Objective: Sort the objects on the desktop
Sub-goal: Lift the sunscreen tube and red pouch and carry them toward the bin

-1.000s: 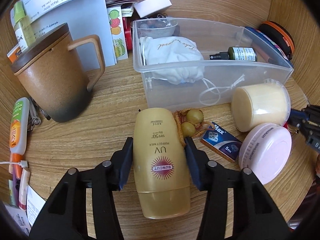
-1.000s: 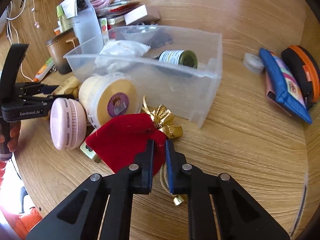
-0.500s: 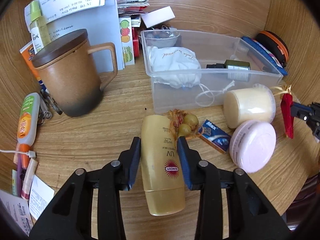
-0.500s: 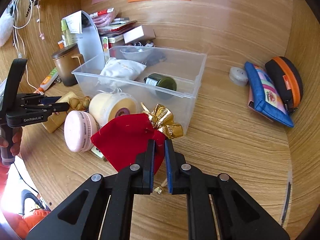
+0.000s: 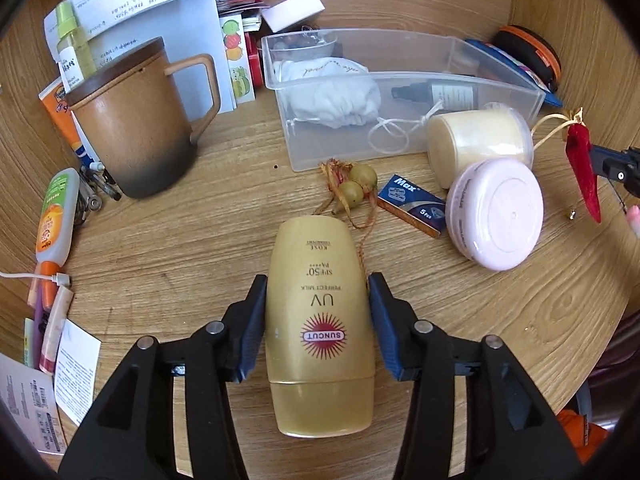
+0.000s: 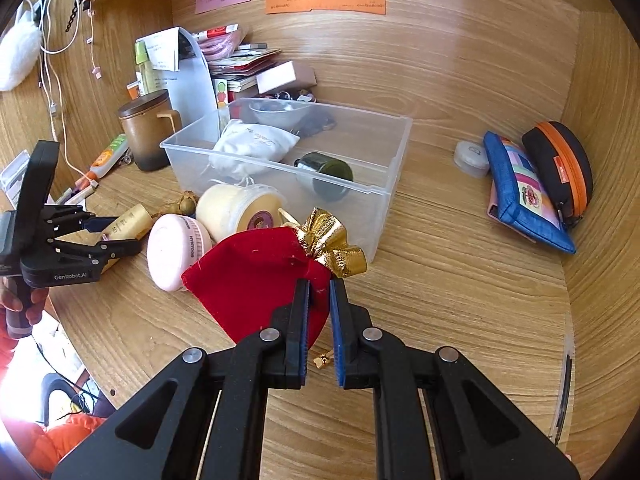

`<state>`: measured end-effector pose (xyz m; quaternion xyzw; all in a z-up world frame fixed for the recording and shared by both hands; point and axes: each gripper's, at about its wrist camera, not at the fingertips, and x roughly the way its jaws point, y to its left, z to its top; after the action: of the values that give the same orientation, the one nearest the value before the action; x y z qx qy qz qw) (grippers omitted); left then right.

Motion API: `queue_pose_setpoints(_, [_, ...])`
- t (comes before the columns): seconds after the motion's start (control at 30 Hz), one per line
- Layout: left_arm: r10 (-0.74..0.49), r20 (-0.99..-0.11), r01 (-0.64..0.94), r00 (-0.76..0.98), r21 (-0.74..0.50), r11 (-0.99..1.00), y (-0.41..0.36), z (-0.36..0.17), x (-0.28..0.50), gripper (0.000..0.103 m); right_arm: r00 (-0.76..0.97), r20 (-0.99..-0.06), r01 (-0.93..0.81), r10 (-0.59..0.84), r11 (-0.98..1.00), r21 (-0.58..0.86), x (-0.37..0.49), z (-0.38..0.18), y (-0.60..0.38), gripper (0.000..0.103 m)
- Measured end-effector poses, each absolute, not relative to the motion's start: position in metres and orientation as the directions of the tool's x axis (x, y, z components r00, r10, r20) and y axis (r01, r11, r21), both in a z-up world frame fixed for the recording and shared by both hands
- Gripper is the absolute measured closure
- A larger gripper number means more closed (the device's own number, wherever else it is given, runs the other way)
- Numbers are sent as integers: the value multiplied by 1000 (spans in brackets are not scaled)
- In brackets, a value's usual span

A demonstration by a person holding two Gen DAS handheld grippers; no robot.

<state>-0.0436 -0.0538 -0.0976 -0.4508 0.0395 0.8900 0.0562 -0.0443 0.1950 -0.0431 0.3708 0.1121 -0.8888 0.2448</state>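
My left gripper [image 5: 317,292] is shut on a yellow sunscreen bottle [image 5: 318,320] and holds it above the desk; it also shows in the right wrist view [image 6: 128,220]. My right gripper [image 6: 319,292] is shut on a red velvet pouch [image 6: 256,280] with a gold top, lifted in front of the clear plastic bin [image 6: 396,160]. The pouch hangs edge-on at the right of the left wrist view [image 5: 582,168]. The bin [image 5: 480,76] holds a white cloth bag [image 5: 332,92] and a dark green bottle [image 6: 326,168].
A cream jar [image 5: 480,140], a pink round case [image 5: 496,212], a small blue box [image 5: 412,204] and two beads on string [image 5: 356,184] lie before the bin. A brown mug [image 5: 140,120] stands left. Blue and orange pouches [image 6: 532,184] lie right.
Both grippers have risen and drawn back. The left has lifted the sunscreen bottle away from the beads. The right has lifted the red pouch higher off the desk.
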Motion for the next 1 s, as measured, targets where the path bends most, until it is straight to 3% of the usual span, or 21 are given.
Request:
queue_pose_setpoints(0.27, [27,-772,-107,-635,53,-993,-48,-93,-30,57,-612,-701,523,-365,-852,-13,-42,-34,194,94])
queue_pose_setpoints(0.4, [68,-745,-96,-664,-5,-995,-60,-75,-18,76,-620,-693,526,-369,-851,-18,-41,-26,194,94])
queue_pose_setpoints(0.5, [74,-739,-84,-670,-24,-996,-68,-68,-16,80,-621,-688,528,-375,-849,-13,-42,-23,193,94])
queue_pose_setpoints(0.7, [99,-766,-108,-635,-40,-993,-71,-71,-13,75,-618,-686,540,-384,-841,-16,-39,-22,188,94])
queue_pose_setpoints(0.83, [125,-768,-99,-629,-81,-992,-77,-70,-5,59,-611,-690,540,-388,-842,-5,-40,-25,187,94])
queue_pose_setpoints(0.93, [102,-771,-108,-629,-43,-993,-74,-71,4,44,-612,-689,545,-389,-838,-10,-40,-24,185,94])
queue_pose_setpoints(1.0, [91,-784,-118,-614,-22,-993,-71,-76,7,43,-610,-682,556,-402,-831,-7,-40,-21,184,94])
